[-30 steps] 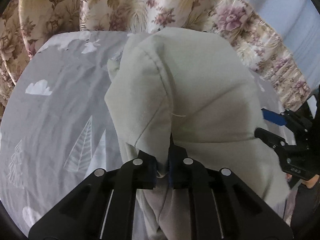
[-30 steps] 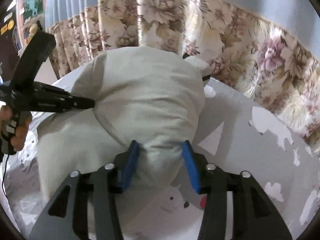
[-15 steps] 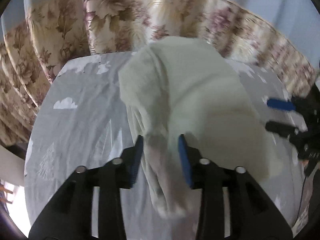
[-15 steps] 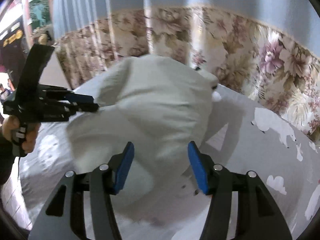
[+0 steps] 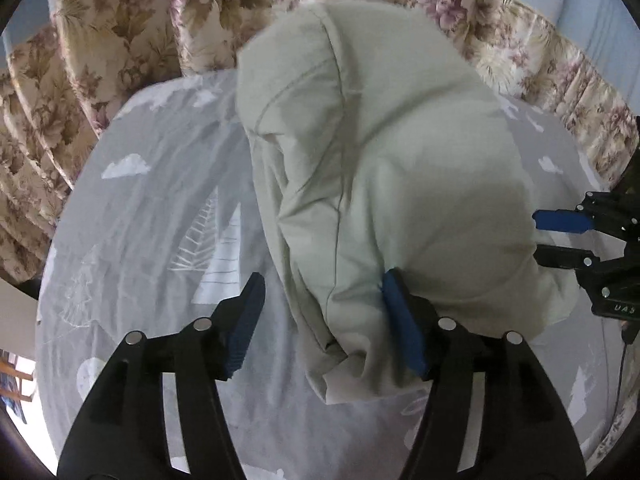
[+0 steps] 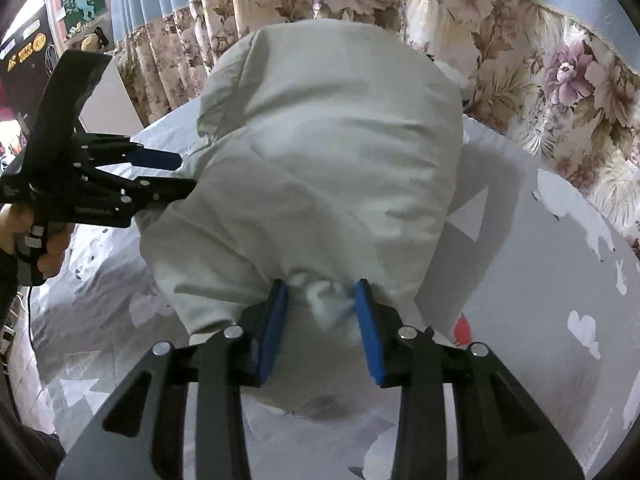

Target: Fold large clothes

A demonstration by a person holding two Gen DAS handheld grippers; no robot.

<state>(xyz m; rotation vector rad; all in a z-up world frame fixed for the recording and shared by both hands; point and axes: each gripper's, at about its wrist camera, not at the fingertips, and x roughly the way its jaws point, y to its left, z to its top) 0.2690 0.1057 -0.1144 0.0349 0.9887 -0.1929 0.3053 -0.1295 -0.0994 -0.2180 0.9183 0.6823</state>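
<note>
A large pale grey-green garment (image 5: 384, 168) lies folded in a thick bundle on the grey patterned bed sheet (image 5: 160, 216); it also fills the right wrist view (image 6: 320, 160). My left gripper (image 5: 324, 312) is open, its jaws wide apart at the garment's near left corner, the right finger touching the cloth. My right gripper (image 6: 320, 312) is open with a bunched fold of the garment lying loose between its blue pads (image 6: 276, 320). Each gripper shows in the other's view, at the garment's side edge: the right one (image 5: 540, 236) and the left one (image 6: 180, 172).
The bed sheet with white trees and clouds (image 6: 560, 280) spreads around the garment. Floral curtains (image 5: 120, 52) hang close behind the bed, with blue wall above. A small red print (image 6: 462, 326) marks the sheet near the right gripper.
My left gripper has let go of the garment corner and opened wide. The garment has dropped onto the bed. My right gripper stays open, now lower at the garment's edge.
</note>
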